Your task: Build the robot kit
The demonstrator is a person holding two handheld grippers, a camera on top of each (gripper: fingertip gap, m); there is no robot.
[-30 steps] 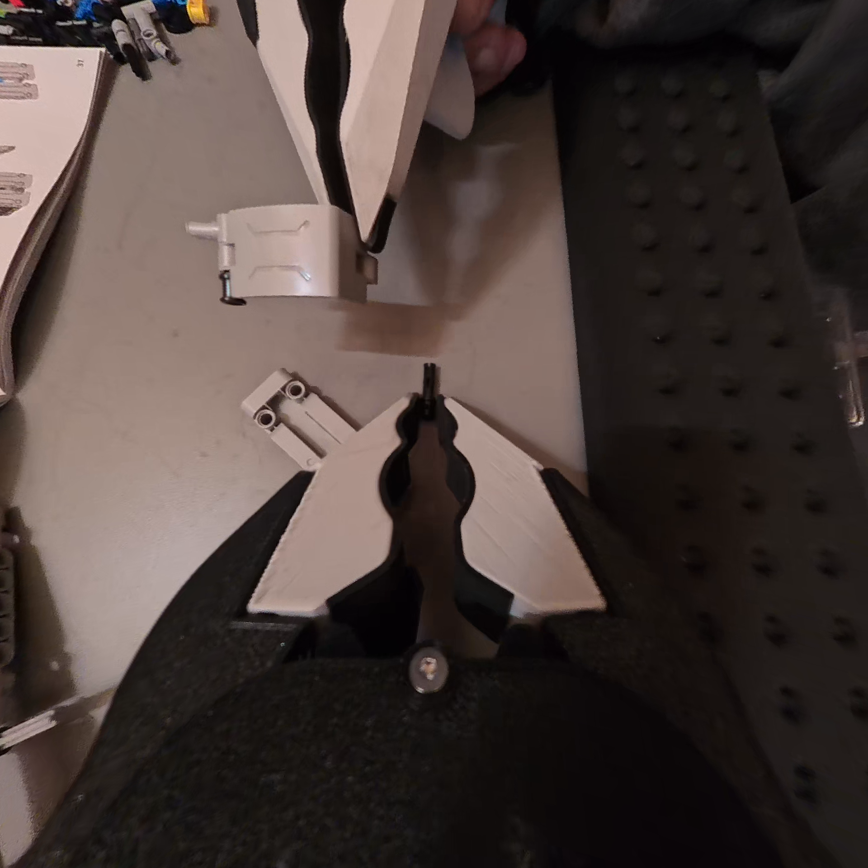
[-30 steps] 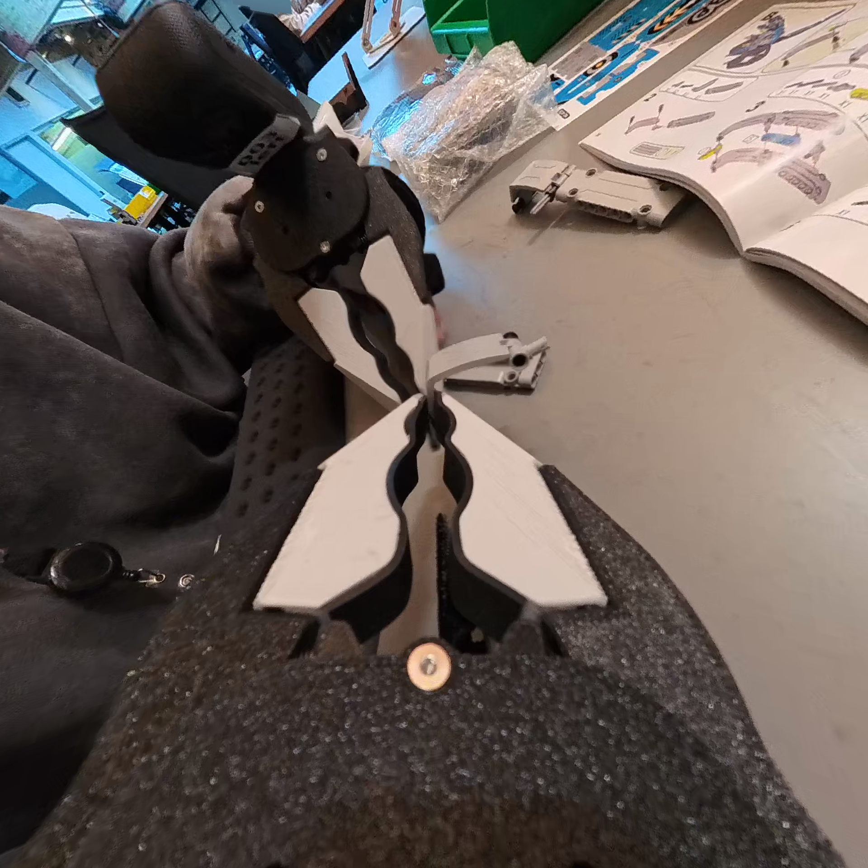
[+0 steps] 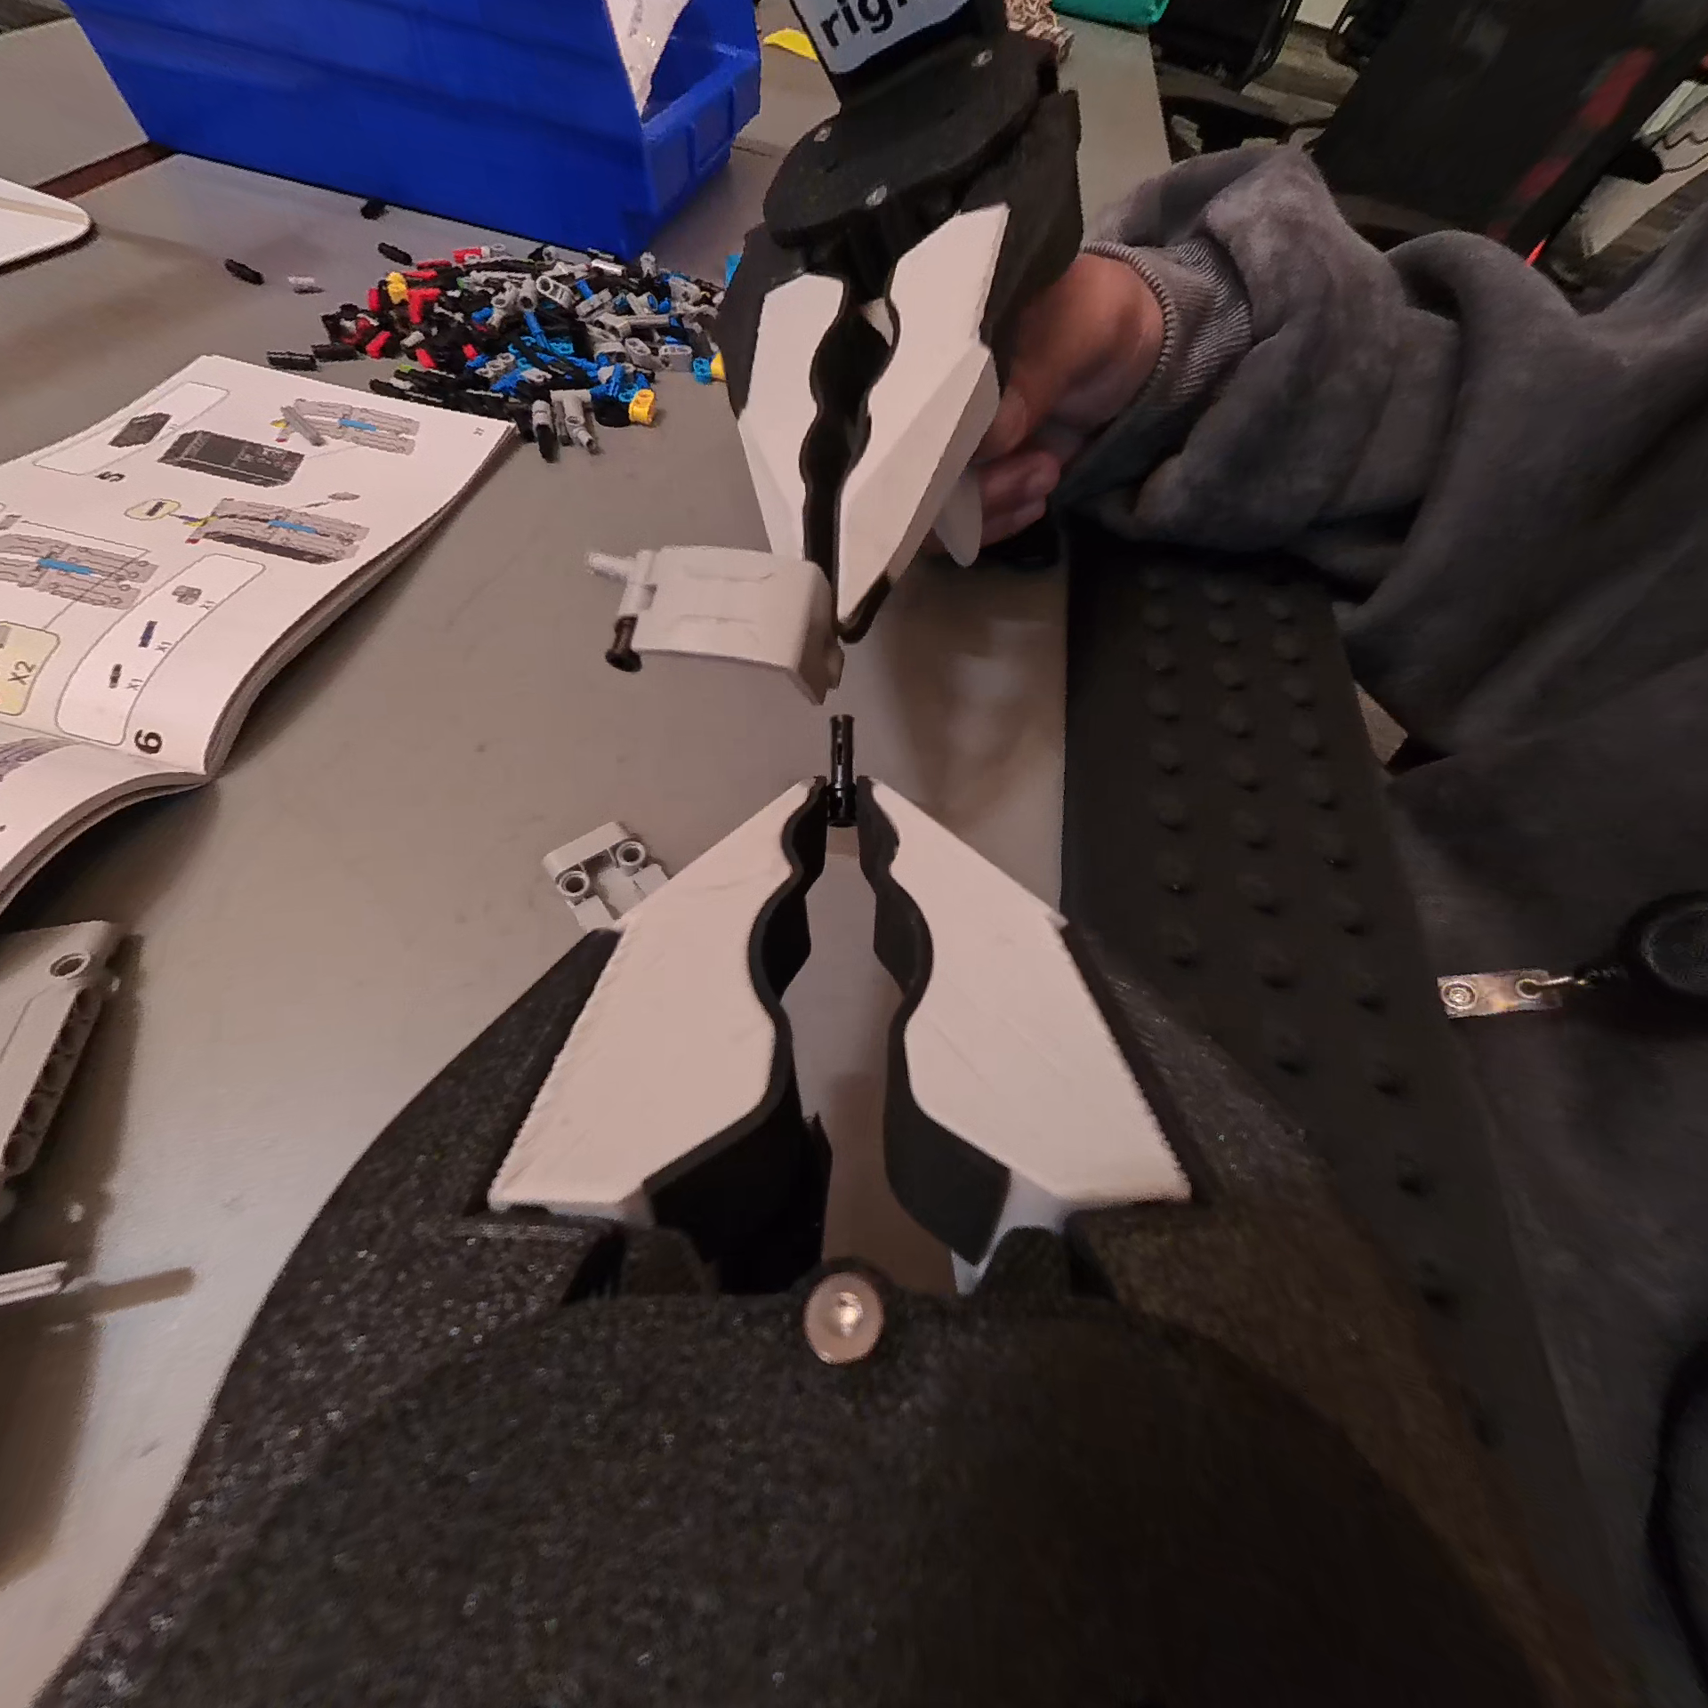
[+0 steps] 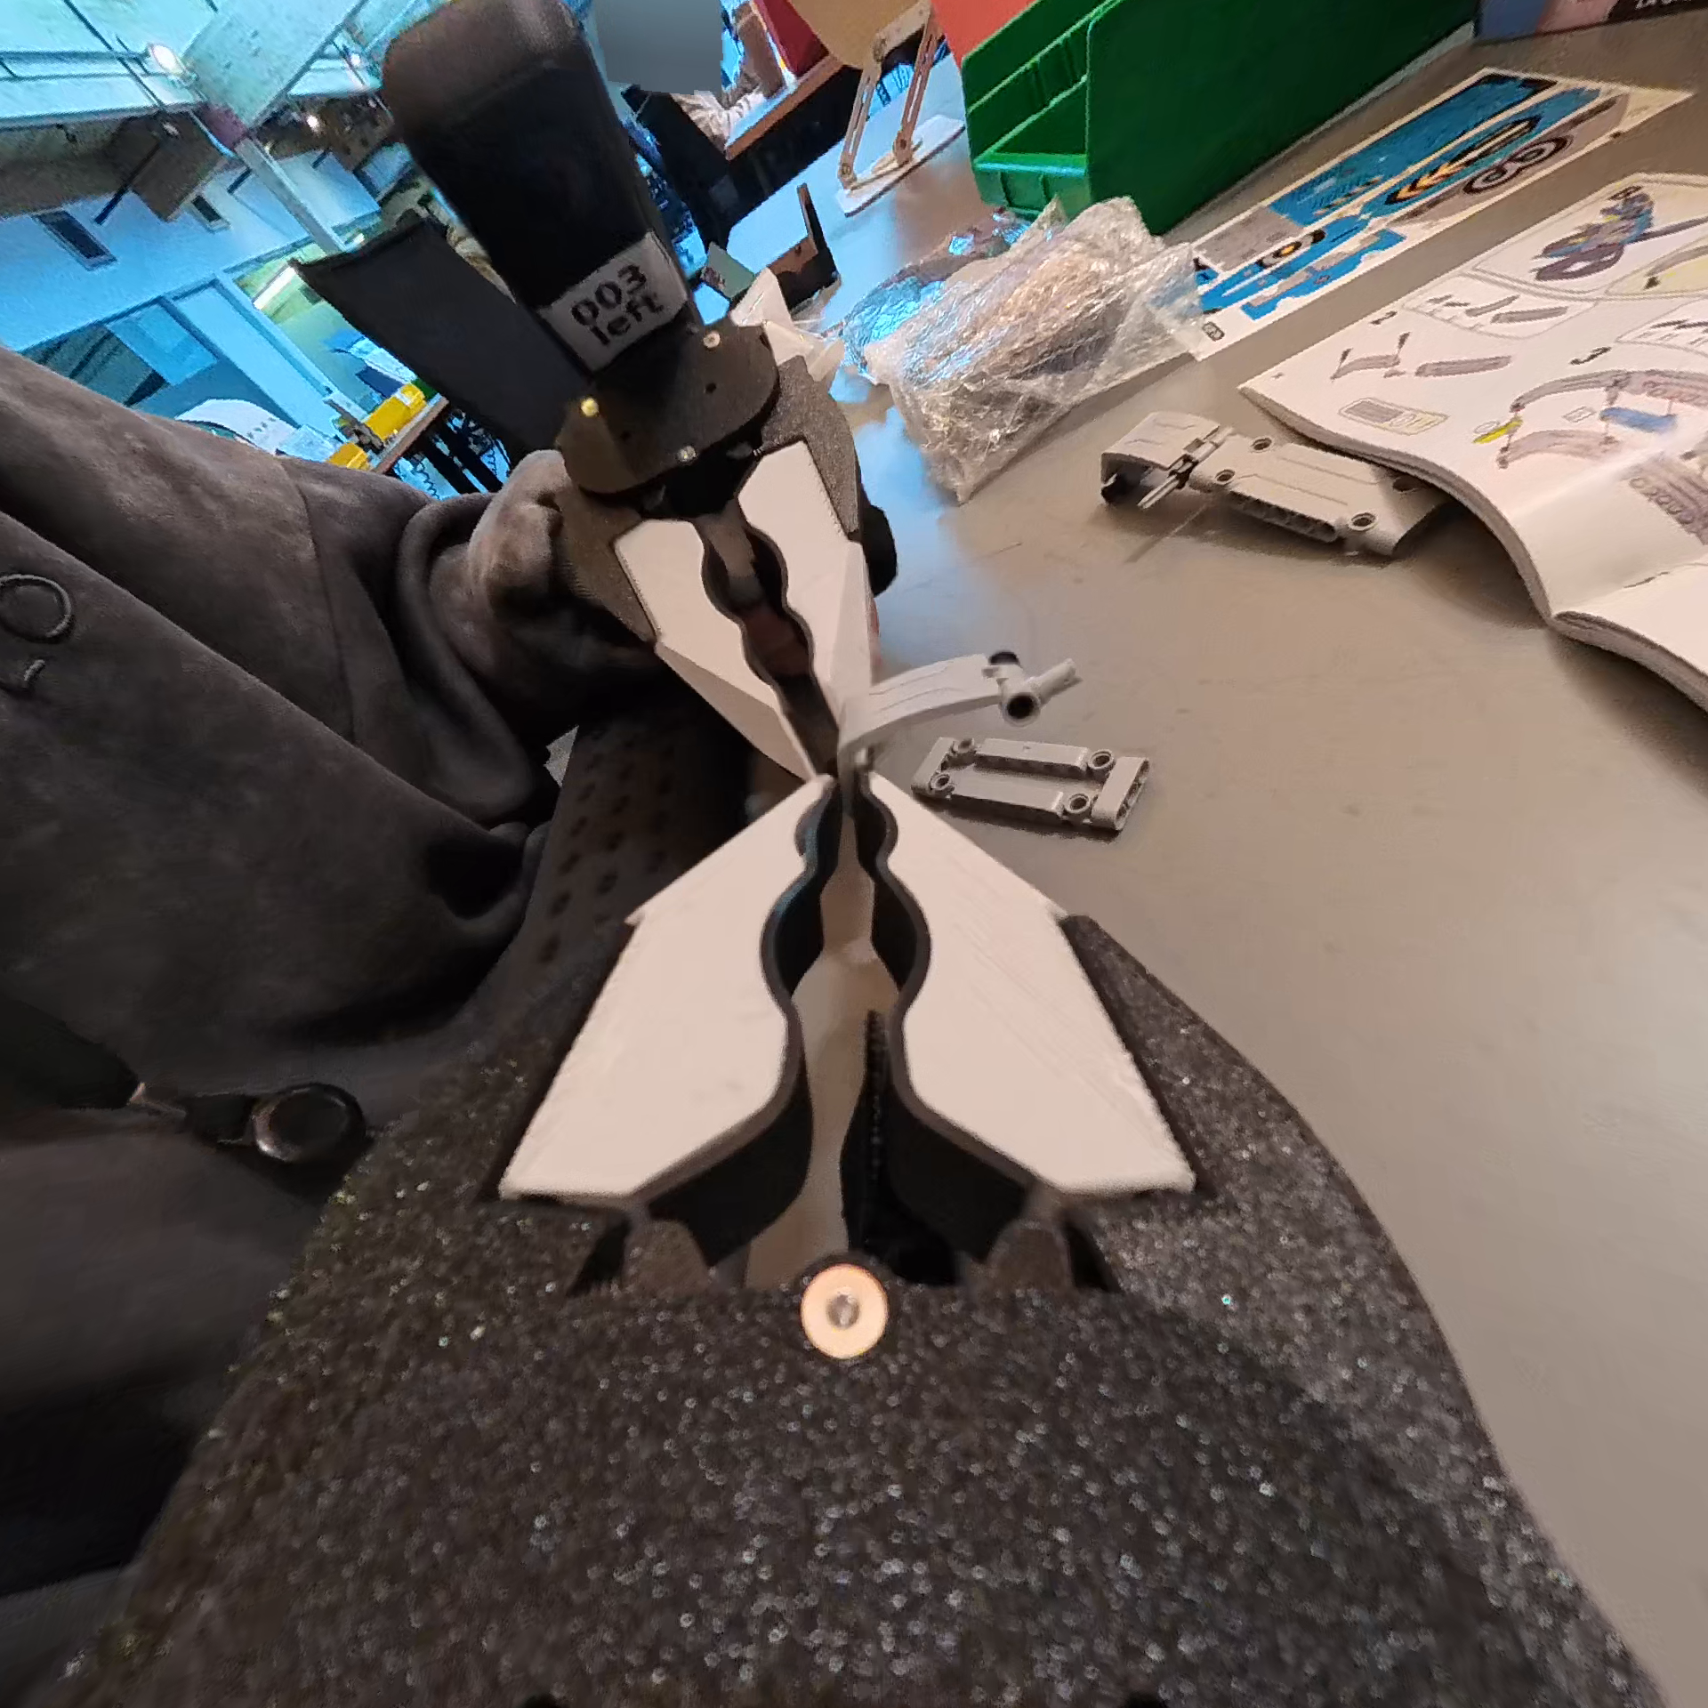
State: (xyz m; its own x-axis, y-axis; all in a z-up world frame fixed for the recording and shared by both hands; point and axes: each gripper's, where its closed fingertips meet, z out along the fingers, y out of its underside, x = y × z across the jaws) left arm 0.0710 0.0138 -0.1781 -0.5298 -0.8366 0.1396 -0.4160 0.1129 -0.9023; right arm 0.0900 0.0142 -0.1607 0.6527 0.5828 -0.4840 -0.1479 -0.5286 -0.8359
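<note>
Left gripper [image 3: 839, 786] pinches black pin [image 3: 839, 750]; right gripper [image 4: 846, 781] clamps grey panel [image 4: 933, 702], pin likely hidden in right view, just below panel.

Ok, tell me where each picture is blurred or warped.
Left wrist view: sharp around the black pin and grey panel; the grey beam at the left edge is smeared. Right wrist view: wide-angle stretch bends the booklet; the background is blue-tinted and soft.

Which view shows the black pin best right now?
The left wrist view: the black pin stands clear against the table, pinched at the left hand-held gripper tips. In the right wrist view the tips of the two hand-held grippers crowd together and I cannot make it out.
</note>
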